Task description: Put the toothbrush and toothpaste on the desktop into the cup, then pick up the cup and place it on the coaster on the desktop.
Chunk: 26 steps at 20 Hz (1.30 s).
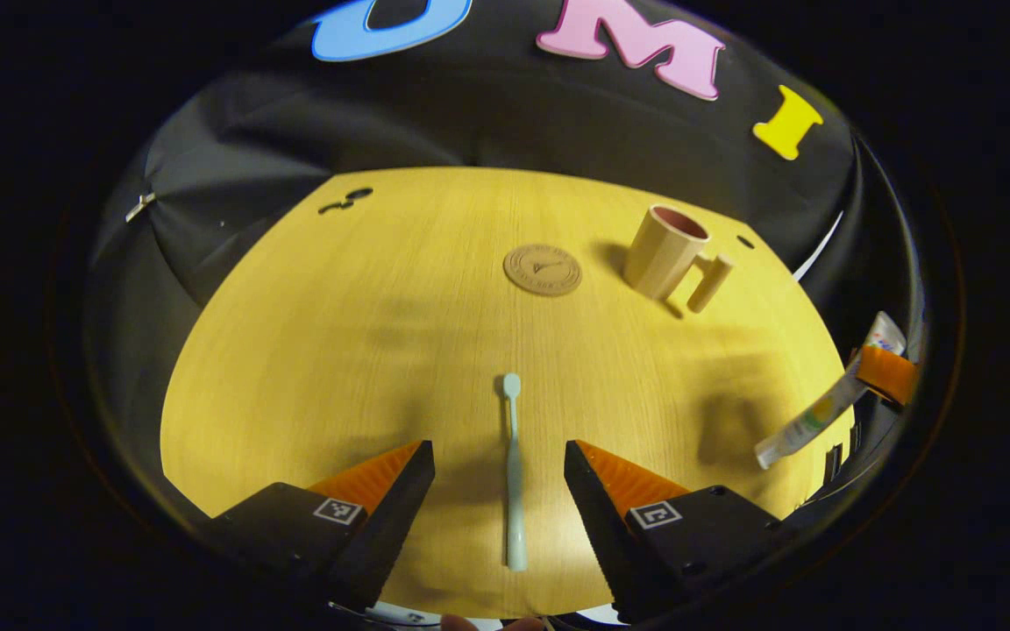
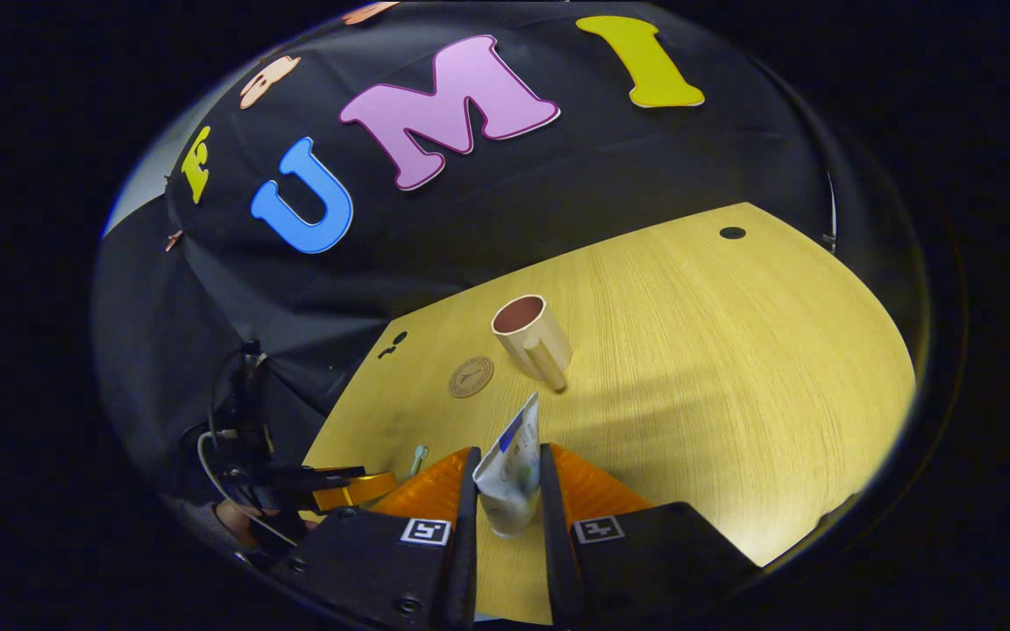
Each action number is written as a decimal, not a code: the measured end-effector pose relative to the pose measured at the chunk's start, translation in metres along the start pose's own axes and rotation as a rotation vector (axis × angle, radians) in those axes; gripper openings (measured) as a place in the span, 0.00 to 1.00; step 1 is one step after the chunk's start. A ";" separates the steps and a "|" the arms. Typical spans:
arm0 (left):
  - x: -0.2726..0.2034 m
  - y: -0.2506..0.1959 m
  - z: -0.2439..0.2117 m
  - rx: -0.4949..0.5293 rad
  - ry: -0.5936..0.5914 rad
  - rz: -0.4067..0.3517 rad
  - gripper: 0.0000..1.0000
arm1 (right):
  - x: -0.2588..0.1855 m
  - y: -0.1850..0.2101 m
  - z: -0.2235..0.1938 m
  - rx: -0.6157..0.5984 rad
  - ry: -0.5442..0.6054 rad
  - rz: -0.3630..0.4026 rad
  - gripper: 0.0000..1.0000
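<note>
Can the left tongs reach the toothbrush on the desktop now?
Probably yes. The left tongs are open, their two fingers on either side of the toothbrush, which lies flat on the desktop with nothing between or over it.

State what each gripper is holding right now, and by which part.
The right gripper holds the toothpaste, its fingers pressed on the tube's lower body near the cap end. The left gripper is open around the toothbrush on the desktop, holding nothing.

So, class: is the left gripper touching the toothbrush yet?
Apart. The left gripper view shows the left gripper open, bare desk either side of the toothbrush.
</note>
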<state>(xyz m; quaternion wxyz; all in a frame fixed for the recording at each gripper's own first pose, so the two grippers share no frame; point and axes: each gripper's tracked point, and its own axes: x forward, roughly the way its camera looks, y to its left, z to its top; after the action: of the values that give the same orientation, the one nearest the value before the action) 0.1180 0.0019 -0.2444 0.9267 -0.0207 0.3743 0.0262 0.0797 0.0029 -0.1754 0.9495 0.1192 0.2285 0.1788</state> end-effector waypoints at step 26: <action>0.005 -0.027 0.009 -0.059 0.028 -0.087 0.06 | -0.003 0.010 0.069 0.003 -0.116 0.082 0.27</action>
<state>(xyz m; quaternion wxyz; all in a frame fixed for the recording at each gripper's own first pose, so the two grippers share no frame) 0.1293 -0.0248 -0.2406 0.9206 -0.0647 0.3851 -0.0034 0.1074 0.0004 -0.1109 0.9529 0.1402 0.1684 0.2098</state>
